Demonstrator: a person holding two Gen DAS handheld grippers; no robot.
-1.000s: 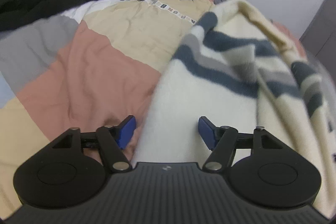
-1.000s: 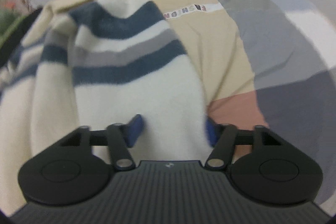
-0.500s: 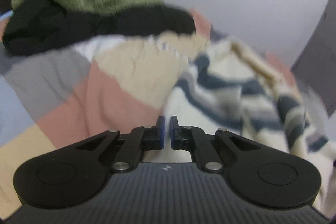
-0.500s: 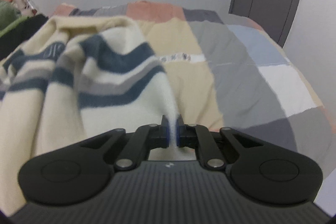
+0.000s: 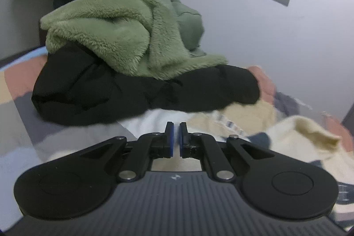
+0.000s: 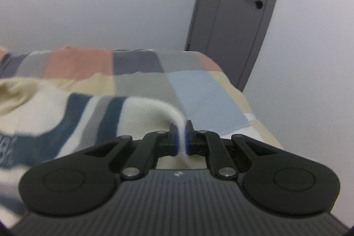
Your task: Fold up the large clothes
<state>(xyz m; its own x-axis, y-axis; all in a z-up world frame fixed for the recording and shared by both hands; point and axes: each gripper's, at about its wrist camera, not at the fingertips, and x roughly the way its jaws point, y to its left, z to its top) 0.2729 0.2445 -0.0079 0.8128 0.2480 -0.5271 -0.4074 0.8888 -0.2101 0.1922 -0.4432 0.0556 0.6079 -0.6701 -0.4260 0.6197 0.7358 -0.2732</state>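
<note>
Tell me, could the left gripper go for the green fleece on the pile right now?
Probably not yet. The left gripper has its jaws shut, apparently on the striped sweater. The green fleece lies uncovered atop the black garment ahead, so the path looks free once it lets go.

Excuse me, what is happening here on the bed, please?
A person with a gripper in each hand is folding clothes. The right gripper is shut on an edge of the cream striped sweater, lifting it off the patchwork bedcover. The left gripper is shut too; cloth between its fingers is not clearly visible. A green fleece and black garment wait behind.
</note>
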